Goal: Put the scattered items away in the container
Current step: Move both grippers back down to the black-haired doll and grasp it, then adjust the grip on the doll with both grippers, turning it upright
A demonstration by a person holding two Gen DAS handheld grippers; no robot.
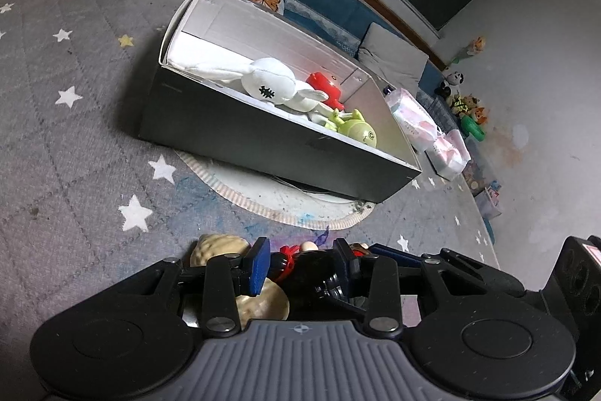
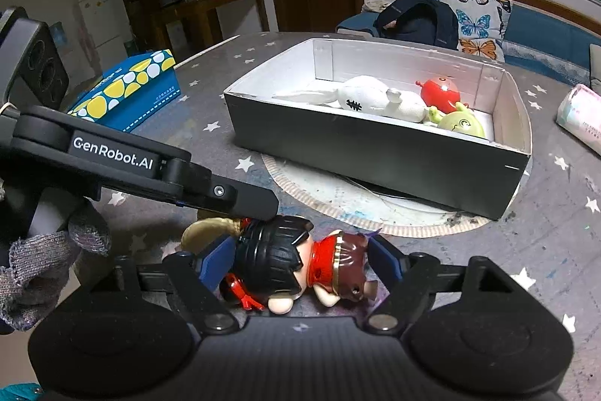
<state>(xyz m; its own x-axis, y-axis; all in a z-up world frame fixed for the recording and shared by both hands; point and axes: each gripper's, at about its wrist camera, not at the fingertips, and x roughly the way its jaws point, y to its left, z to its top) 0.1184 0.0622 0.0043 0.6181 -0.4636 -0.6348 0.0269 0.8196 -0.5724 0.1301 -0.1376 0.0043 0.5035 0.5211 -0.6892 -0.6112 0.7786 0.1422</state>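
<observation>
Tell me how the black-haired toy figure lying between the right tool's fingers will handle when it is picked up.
The toy figure looks like moulded glossy plastic, so probably stiff and somewhat slippery against the pads. Its head is large and rounded next to the small red body, so it may pivot or tip if gripped off-centre. It seems small, likely light.

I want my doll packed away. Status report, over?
Both hand-held grippers open around doll on the table. Box ahead, holding three toys. Nothing blocking.
</observation>
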